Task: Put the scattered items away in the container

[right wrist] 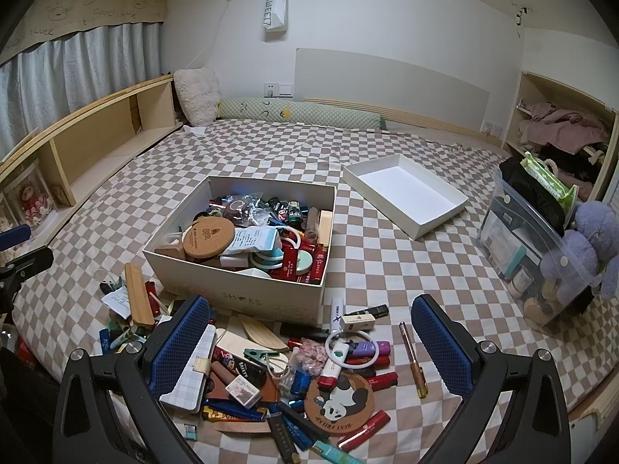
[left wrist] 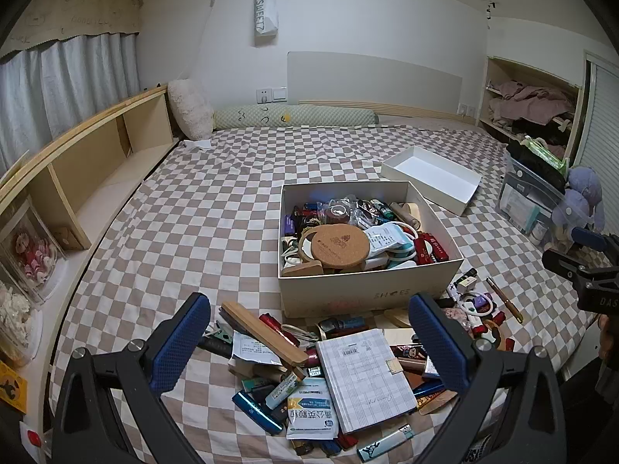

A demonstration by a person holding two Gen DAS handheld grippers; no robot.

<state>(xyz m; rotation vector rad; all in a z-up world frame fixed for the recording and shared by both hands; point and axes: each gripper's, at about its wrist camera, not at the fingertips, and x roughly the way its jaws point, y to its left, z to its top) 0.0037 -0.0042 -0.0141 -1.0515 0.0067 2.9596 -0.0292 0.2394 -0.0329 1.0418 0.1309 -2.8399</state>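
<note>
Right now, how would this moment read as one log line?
left gripper open, empty | right gripper open, empty | shoebox part full | clutter on bed | lid aside

Checkered bedspread (right wrist: pixel 387 270), long green bolster (right wrist: pixel 301 114) by headboard, purple plush toy (right wrist: pixel 592 247), hanging paper bag (right wrist: pixel 276 4), grey curtains (right wrist: pixel 77 65)

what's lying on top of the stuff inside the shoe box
In the shoe box, a round cork coaster and a crumpled white packet lie on top, over lighters and white rings. Whatever lies deeper is covered.
</note>
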